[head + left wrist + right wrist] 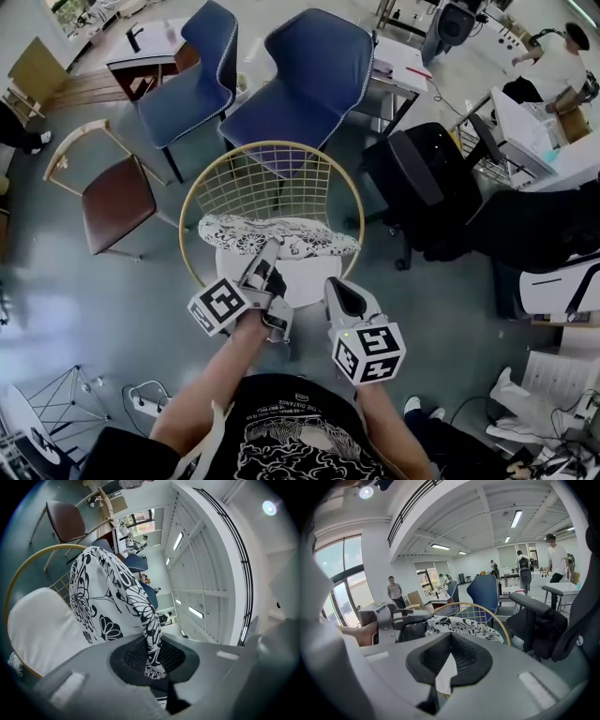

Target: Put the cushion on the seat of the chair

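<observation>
A black-and-white floral cushion (300, 236) lies across the gold wire chair (192, 202), partly over its round white seat pad (302, 283). My left gripper (272, 253) is shut on the cushion's near edge. In the left gripper view the floral fabric (101, 597) runs straight in between the pads of that gripper (152, 660). My right gripper (335, 287) hovers at the seat pad's right front edge, short of the cushion (464, 626). Its jaws (445, 674) stand nearly together, with only a thin white sliver showing between them.
Two blue chairs (300, 89) (192, 80) stand behind the wire chair. A brown-seated chair (114, 197) is to its left and a black office chair (422, 178) to its right. A power strip (145, 401) lies on the floor near my left side.
</observation>
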`<state>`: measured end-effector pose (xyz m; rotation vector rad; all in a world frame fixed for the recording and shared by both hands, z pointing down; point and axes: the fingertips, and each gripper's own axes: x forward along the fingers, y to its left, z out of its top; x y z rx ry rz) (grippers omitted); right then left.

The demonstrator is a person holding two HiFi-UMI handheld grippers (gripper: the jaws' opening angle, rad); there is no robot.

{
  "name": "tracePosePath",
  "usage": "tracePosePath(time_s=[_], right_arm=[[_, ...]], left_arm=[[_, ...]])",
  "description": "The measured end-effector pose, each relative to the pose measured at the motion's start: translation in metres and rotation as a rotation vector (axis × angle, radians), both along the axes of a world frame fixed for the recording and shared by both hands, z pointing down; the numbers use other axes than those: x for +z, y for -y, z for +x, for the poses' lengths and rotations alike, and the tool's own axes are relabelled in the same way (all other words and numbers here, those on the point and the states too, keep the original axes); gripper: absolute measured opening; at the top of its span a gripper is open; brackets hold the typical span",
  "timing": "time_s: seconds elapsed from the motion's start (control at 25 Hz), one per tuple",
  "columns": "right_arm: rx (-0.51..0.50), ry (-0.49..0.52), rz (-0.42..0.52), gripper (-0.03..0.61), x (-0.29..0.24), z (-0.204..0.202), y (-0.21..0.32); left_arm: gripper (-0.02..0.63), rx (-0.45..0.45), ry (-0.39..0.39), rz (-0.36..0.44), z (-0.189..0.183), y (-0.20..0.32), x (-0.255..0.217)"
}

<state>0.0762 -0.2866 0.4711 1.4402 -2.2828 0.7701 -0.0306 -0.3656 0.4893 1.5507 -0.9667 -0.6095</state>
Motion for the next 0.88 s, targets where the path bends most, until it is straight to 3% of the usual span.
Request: tracePosePath(time_s=[0.32, 0.52, 0.64, 0.88], right_arm=[[-0.014, 0.002, -0.031, -0.003, 0.017, -0.002, -0.005], [-0.030, 0.014, -0.058, -0.003, 0.024, 0.002, -0.003], [-0.045, 0.016, -0.084, -0.003, 0.024, 0.005, -0.007], [-0.095, 0.012, -0.125, -0.003, 0.039, 0.013, -0.030]], left_arm=[[0.025, -0.002, -0.038, 0.024, 0.001, 0.004, 0.009], [0.026, 0.006, -0.041, -0.023, 0.007, -0.006, 0.039], [0.028, 0.015, 0.021, -0.083, 0.005, -0.022, 0.060], [0.029, 0.006, 0.048, -0.163, 0.011, -0.063, 0.098]])
